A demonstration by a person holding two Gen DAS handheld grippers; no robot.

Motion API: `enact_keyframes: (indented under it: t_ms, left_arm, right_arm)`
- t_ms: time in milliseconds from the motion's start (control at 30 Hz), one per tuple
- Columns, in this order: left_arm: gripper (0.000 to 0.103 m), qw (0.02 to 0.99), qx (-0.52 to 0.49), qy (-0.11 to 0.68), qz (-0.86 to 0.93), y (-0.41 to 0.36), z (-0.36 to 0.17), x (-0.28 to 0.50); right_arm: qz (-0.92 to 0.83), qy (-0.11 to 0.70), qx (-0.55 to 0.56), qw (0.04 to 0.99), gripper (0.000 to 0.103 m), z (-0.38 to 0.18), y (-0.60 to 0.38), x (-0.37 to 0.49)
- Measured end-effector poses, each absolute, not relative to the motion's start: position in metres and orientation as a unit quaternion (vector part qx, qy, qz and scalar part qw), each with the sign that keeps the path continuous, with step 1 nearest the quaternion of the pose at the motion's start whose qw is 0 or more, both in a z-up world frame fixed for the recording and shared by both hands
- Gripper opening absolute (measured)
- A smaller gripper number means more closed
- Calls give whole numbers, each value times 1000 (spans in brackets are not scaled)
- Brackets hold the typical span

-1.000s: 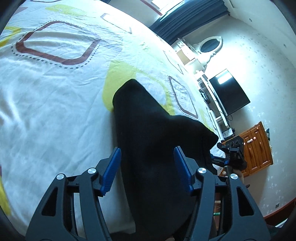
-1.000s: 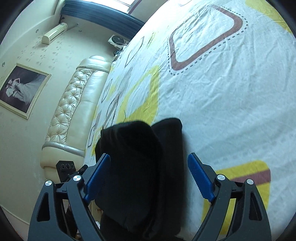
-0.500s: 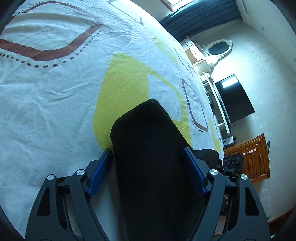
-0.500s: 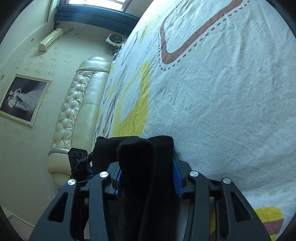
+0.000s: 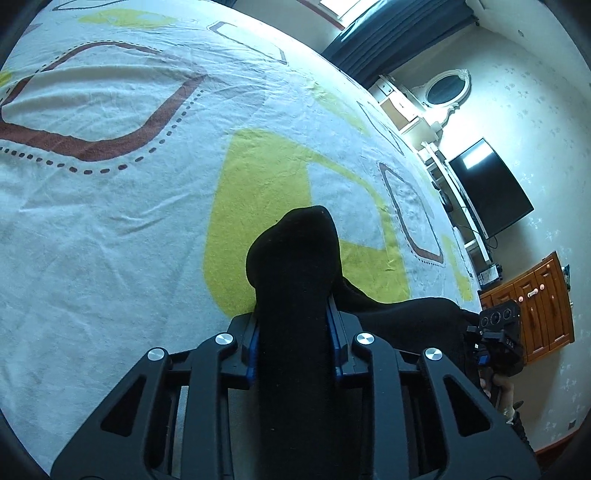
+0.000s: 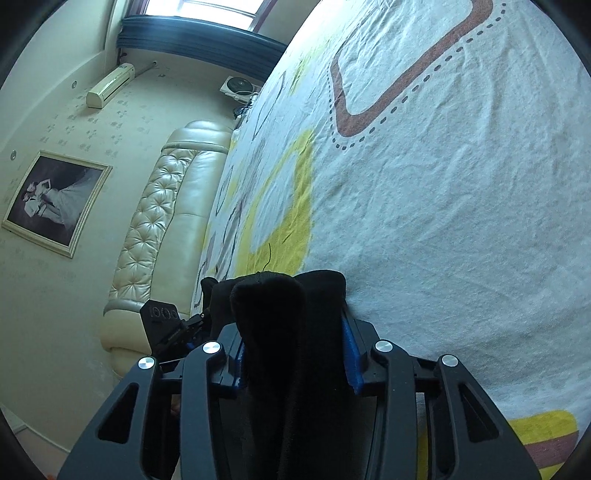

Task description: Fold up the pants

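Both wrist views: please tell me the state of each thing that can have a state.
left gripper: shut on the black pants
right gripper: shut on the black pants
black pants: bunched, pinched at two places, over the bed
bedsheet: spread, slightly wrinkled
television: screen dark
curtain: drawn aside

Left gripper [image 5: 293, 341] and right gripper [image 6: 293, 354] both clamp black cloth.
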State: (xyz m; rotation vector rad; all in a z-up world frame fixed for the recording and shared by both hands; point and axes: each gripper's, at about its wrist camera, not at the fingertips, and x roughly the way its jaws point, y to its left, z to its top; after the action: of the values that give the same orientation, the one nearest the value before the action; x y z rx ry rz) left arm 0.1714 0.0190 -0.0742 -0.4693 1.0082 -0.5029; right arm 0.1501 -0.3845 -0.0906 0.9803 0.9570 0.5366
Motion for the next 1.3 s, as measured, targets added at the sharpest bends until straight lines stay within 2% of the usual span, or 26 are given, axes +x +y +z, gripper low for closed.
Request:
enact_keyframes:
  t_ms: [767, 1300]
  left_arm:
    - [26, 833, -208, 474, -195, 49, -67, 231]
    - [27, 824, -218, 482, -204, 53, -76, 247]
  right_arm:
    - [245, 429, 465, 735, 40, -94, -353, 227]
    - [245, 426, 479, 727, 40, -107, -360, 234]
